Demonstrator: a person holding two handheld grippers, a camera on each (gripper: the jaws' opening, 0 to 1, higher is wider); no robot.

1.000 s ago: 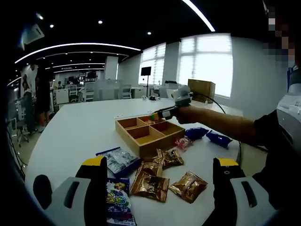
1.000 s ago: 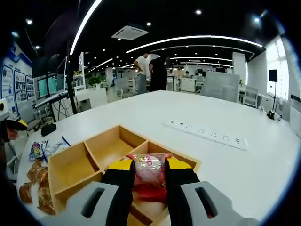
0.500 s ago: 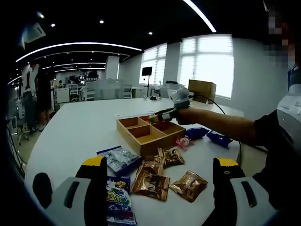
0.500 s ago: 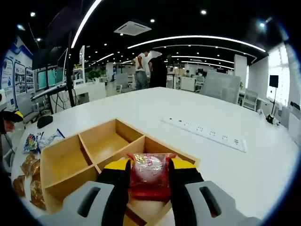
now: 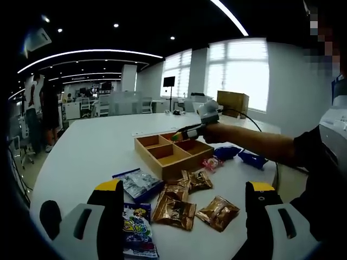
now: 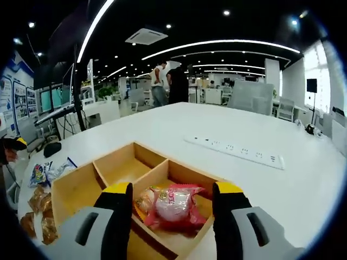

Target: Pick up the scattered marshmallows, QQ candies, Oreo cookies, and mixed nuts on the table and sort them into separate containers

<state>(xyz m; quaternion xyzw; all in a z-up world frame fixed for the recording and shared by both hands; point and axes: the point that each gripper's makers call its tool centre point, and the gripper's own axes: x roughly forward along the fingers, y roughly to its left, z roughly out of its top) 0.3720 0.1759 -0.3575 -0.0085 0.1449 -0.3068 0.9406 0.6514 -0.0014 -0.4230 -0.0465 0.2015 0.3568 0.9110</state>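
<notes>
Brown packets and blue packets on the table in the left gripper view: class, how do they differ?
The brown packets lie near the left gripper; the blue packets lie farther off, beside the wooden tray. The brown ones look crinkled and shiny, the blue ones smoother. All rest loose on the white table, outside the tray.

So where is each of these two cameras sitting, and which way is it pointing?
Left gripper view: rides on the left gripper, low over the white table, facing snack packets and the wooden tray; the person's right arm reaches in holding the right gripper.
Right gripper view: rides on the right gripper, just above the tray, looking down at a pink packet between its open jaws.
Shared: tray, table, brown packets.
</notes>
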